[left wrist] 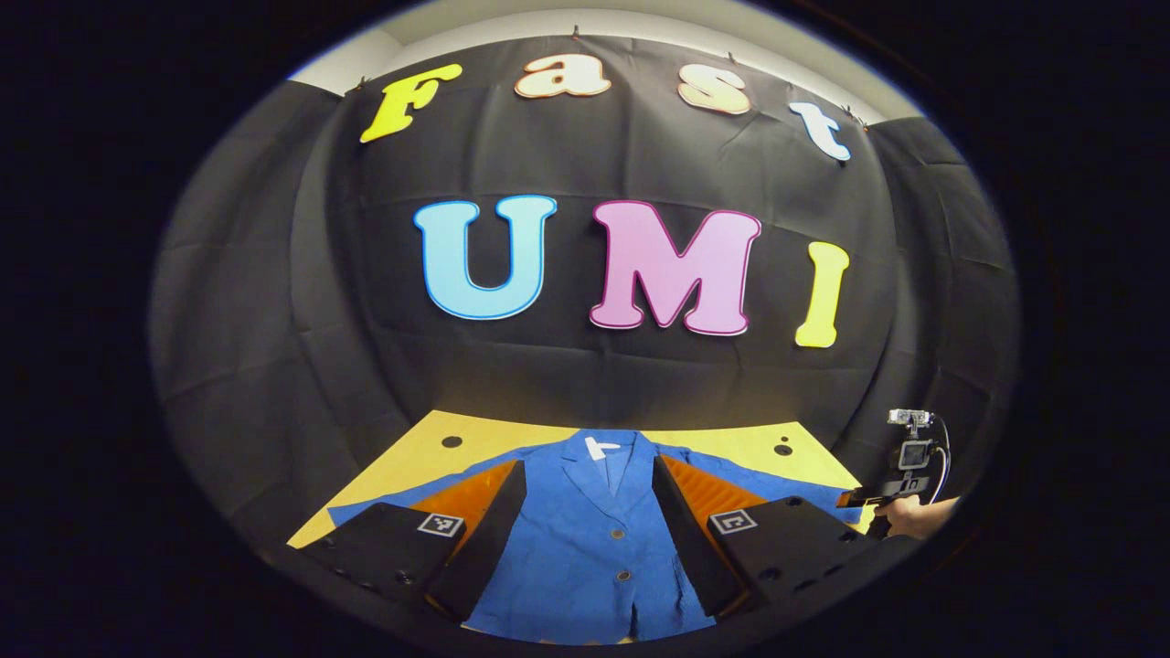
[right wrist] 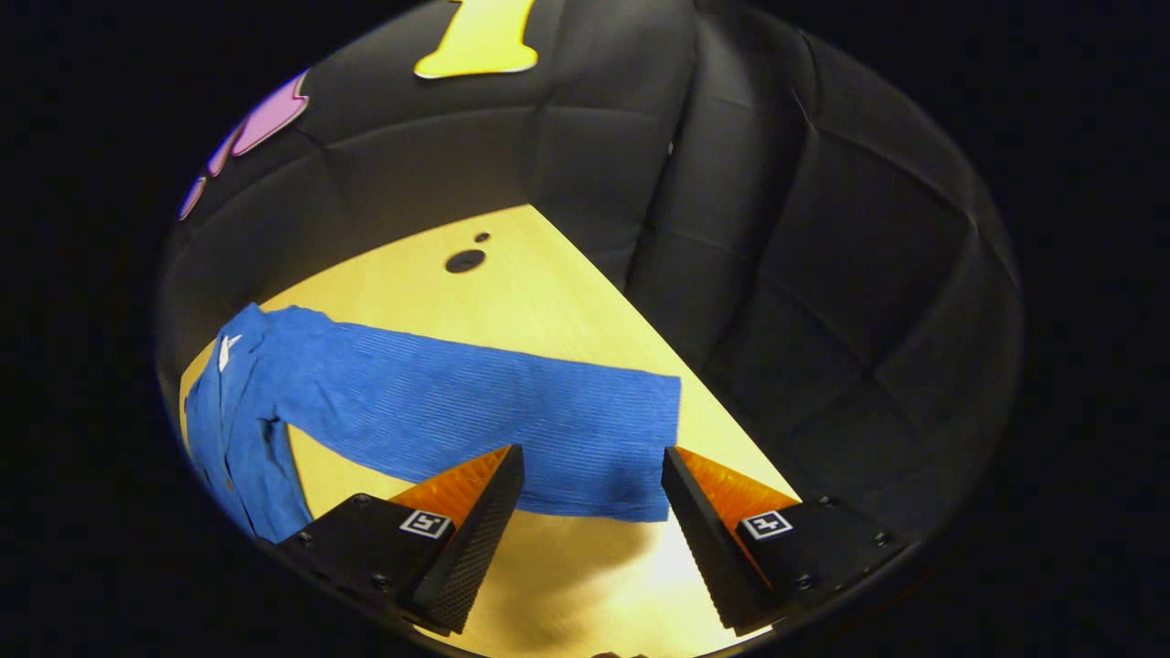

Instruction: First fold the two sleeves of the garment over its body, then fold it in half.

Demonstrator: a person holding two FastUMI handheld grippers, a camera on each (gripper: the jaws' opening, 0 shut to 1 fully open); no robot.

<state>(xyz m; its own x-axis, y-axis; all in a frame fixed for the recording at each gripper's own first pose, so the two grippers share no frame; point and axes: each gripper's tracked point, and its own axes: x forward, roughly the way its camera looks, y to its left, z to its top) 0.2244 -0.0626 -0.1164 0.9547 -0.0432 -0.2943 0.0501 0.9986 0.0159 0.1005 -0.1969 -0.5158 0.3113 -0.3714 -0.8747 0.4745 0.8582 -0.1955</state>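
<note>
A blue jacket with buttons lies flat on the yellow table, collar toward the back wall, both sleeves spread out sideways. My left gripper hangs open above the jacket's front, its fingers apart over the chest. In the right gripper view one sleeve stretches from the jacket body to its cuff near the table's edge. My right gripper stands open just over that cuff, one finger on each side of it, not pressing. The right gripper, held by a hand, also shows at the far right of the left gripper view.
The yellow table has small dark holes near its back corners. Black cloth walls close in behind and to the right. The table's right edge runs close past the sleeve cuff.
</note>
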